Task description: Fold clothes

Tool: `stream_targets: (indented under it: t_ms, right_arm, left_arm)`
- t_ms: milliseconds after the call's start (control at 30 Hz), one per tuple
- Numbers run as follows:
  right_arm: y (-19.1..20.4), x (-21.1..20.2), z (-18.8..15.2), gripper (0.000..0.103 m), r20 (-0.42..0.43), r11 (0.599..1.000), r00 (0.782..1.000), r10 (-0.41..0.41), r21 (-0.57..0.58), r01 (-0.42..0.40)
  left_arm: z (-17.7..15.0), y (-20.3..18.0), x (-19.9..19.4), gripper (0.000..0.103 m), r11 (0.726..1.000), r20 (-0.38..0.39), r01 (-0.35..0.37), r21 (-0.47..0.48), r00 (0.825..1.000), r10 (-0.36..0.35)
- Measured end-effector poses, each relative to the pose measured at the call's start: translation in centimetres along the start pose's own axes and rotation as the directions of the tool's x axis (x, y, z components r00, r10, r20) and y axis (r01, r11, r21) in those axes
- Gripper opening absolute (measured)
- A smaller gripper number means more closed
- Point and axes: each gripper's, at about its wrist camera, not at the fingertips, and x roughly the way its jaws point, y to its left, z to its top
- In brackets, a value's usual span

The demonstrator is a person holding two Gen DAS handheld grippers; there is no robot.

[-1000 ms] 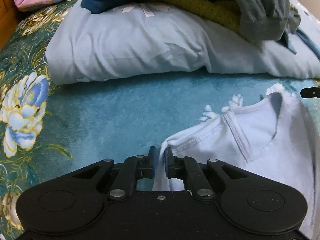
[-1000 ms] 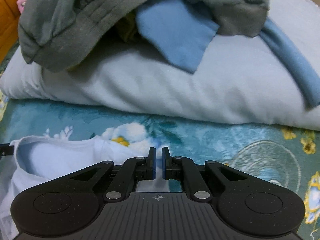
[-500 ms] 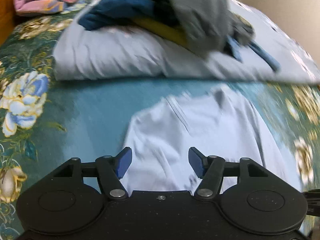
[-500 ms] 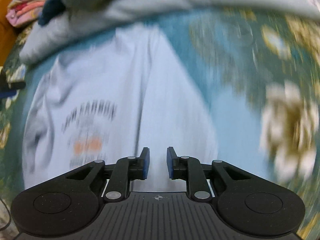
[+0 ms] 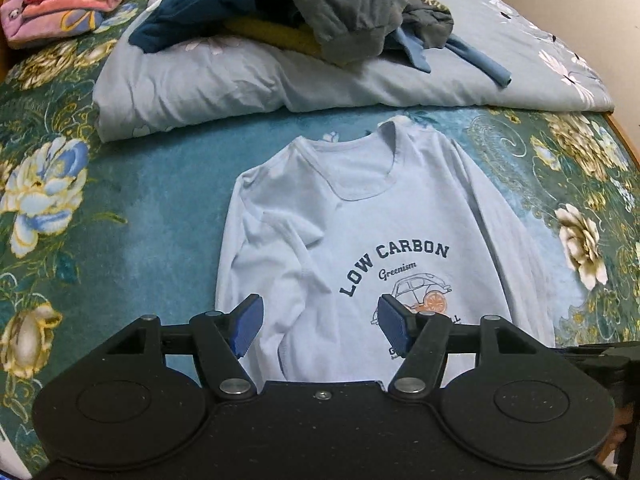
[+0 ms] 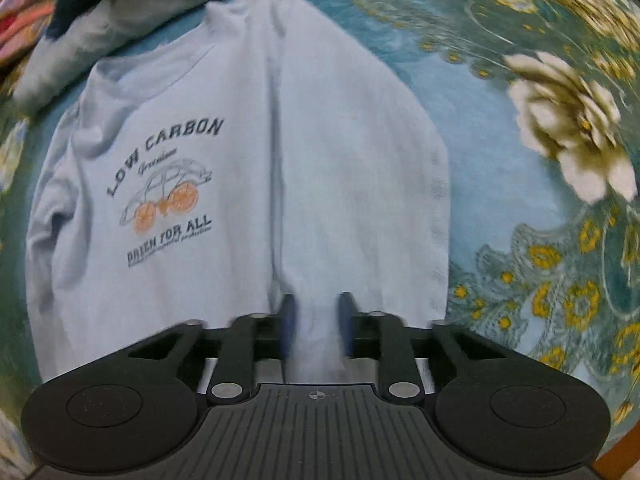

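A pale blue long-sleeved shirt (image 5: pixel 360 220) printed "LOW CARBON" lies flat, front up, on the floral bedspread, collar toward the pillow. Its left sleeve is folded in over the chest. My left gripper (image 5: pixel 320 330) hovers above the shirt's lower left part, open, with nothing between its blue pads. In the right wrist view the shirt (image 6: pixel 180 80) fills the middle. My right gripper (image 6: pixel 316 324) is low over the shirt's right lower part; its jaws are closing, blurred, still apart, with a raised ridge of shirt cloth between them.
Beyond the collar lies a pale blue pillow (image 5: pixel 200 80) with a heap of grey, navy, yellow and blue clothes (image 5: pixel 340 12) on it. A folded pink blanket (image 5: pixel 60 0) sits at the far left. The bedspread (image 5: pixel 100 200) ends at a wooden edge (image 5: pixel 624 140) on the right.
My left gripper let go of the shirt's shoulder, opened wide and drew back and up. My right gripper swept from the collar down to the shirt's lower part, and its jaws parted.
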Motion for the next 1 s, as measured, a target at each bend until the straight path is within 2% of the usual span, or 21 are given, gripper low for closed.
stream_targets:
  t_ms: [167, 333, 433, 600, 800, 1000]
  right_arm:
    - [-1.7, -1.8, 0.5, 0.001, 0.028, 0.999, 0.999, 0.031, 0.017, -0.032]
    - [-6.0, -4.4, 2.8, 0.001, 0.122, 0.998, 0.993, -0.004, 0.066, -0.004]
    - [-9.9, -5.7, 5.6, 0.001, 0.176, 0.995, 0.983, -0.057, 0.085, 0.043]
    - [-16.8, -7.3, 12.6, 0.001, 0.251, 0.986, 0.954, -0.165, 0.080, 0.150]
    - [-21.0, -5.3, 18.8, 0.000, 0.247, 0.974, 0.943, -0.222, 0.008, 0.227]
    - [-22.1, -3.7, 20.9, 0.000, 0.232, 0.965, 0.943, -0.240, -0.047, 0.258]
  left_arm:
    - [0.7, -0.8, -0.6, 0.061, 1.000, 0.009, -0.009, -0.017, 1.000, 0.010]
    - [1.7, -2.8, -0.4, 0.061, 0.999, 0.010, -0.036, -0.008, 0.999, 0.036]
    - [2.2, -4.2, -0.5, 0.063, 0.998, 0.021, -0.053, -0.031, 0.998, 0.054]
    - [2.7, -6.7, 0.5, 0.065, 0.992, 0.008, -0.093, -0.088, 0.996, 0.094]
    - [3.0, -9.1, 1.7, 0.065, 0.977, 0.004, -0.128, -0.171, 0.991, 0.130]
    - [2.7, -10.3, 2.3, 0.065, 0.968, -0.011, -0.169, -0.186, 0.985, 0.170]
